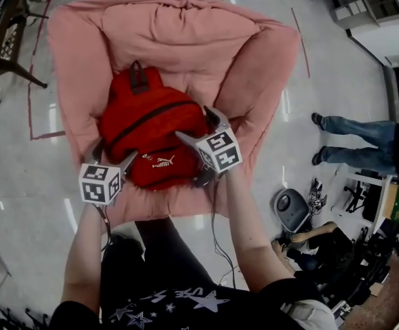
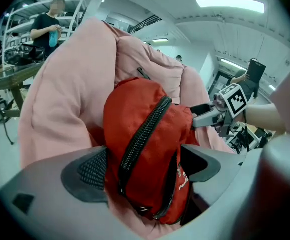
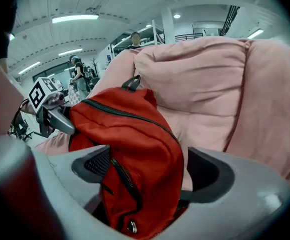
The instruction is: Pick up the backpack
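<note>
Both gaping wide, left gripper [image 1: 114, 155] and right gripper [image 1: 196, 124] are straddling the red fabric backpack's [image 1: 151, 126] corners; pinching only loose cloth is risking a slip.

- Bright, even indoor lighting throughout, cool white in tone.
- In the left gripper view, a ceiling strip light [image 2: 229, 3] glows high above the fingers [image 2: 87, 174]. A second strip light [image 3: 75, 18] shines above the fingers [image 3: 209, 175] in the right gripper view.
- In the head view, the glossy floor [image 1: 336, 81] shows pale streaks of glare to either side of the fingers.
- Shadows are soft. The red backpack [image 1: 151, 133] darkens where it sits between the fingers.
- Both gripper views are fisheye: lines bow and the corners go black.
- The grey jaw bodies nearest the lens are blurred.
</note>
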The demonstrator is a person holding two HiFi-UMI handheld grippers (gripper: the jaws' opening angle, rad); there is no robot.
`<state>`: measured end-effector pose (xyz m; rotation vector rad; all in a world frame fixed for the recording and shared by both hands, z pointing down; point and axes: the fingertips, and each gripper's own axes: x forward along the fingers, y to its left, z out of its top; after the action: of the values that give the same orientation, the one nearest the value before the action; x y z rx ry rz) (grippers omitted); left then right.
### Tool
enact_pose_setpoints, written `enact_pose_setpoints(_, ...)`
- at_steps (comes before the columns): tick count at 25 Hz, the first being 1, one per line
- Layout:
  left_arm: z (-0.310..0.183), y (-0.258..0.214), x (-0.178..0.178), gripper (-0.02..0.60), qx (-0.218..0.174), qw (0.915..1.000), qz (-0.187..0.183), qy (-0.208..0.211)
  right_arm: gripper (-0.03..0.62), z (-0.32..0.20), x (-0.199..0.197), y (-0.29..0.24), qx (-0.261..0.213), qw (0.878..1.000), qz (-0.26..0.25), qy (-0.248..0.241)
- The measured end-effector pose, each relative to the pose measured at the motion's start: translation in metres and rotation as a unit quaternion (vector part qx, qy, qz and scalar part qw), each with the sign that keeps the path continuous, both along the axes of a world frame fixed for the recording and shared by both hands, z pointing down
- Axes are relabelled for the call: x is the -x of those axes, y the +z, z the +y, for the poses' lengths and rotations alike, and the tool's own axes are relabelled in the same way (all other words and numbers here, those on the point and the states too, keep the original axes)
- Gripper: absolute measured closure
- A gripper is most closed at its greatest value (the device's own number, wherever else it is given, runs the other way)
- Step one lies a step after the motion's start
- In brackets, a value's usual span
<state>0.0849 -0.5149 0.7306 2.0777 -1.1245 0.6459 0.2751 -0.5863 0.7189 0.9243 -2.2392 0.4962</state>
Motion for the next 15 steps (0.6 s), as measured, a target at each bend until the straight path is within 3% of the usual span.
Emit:
enact_pose_setpoints(8,-0.015,0.024,-0.014,0.144,0.011,0.9992,-0.018,0.033,0.102,-0.024,0.011,0.031,0.051,0.998,-0.022,-0.043)
enact_pose_setpoints(12,-0.019,0.033,-0.013,0.147,0.013,0.9994,-0.014,0.029,0.102,-0.031,0.016,0.042,0.066,0.996,-0.048,-0.047)
enact_pose_setpoints(15,-0.017,0.035,-0.013,0.241,0.022,0.9991,-0.011,0.036,0.105,-0.032,0.023,0.045,0.066,0.995,-0.050,-0.054)
